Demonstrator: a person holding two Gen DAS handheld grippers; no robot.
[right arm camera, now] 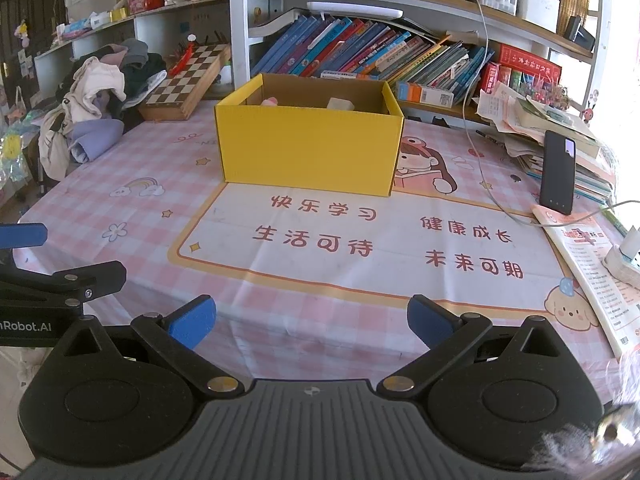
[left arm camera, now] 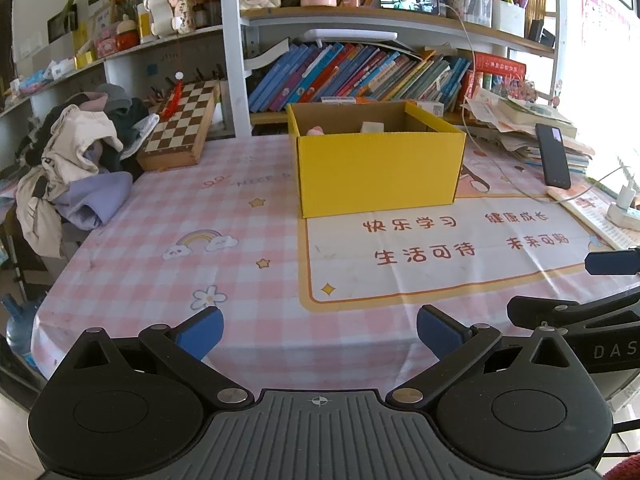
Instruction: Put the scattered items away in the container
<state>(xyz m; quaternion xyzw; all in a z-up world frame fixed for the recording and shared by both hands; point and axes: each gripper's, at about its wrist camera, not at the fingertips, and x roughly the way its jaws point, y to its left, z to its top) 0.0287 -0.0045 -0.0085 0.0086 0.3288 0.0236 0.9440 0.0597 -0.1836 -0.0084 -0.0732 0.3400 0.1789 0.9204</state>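
Observation:
A yellow cardboard box (left arm camera: pixel 376 170) (right arm camera: pixel 308 152) stands open-topped on the pink checked tablecloth, far ahead of both grippers. Inside it a pink item (left arm camera: pixel 315 131) (right arm camera: pixel 270 101) and a pale block (left arm camera: pixel 372 127) (right arm camera: pixel 340 103) peek above the rim. My left gripper (left arm camera: pixel 320 332) is open over the table's near edge, nothing between its blue pads. My right gripper (right arm camera: pixel 311 320) is open too and holds nothing. The right gripper's side (left arm camera: pixel 576 312) shows at the right of the left wrist view, and the left gripper's side (right arm camera: pixel 60 280) at the left of the right wrist view.
A clothes pile (left arm camera: pixel 80 160) and a chessboard box (left arm camera: pixel 180 128) sit at the back left. A black phone (right arm camera: pixel 558 174) leans on stacked books and papers at the right, with a cable, booklet (right arm camera: pixel 588 264) and power strip (left arm camera: pixel 624 216) nearby. Bookshelves stand behind.

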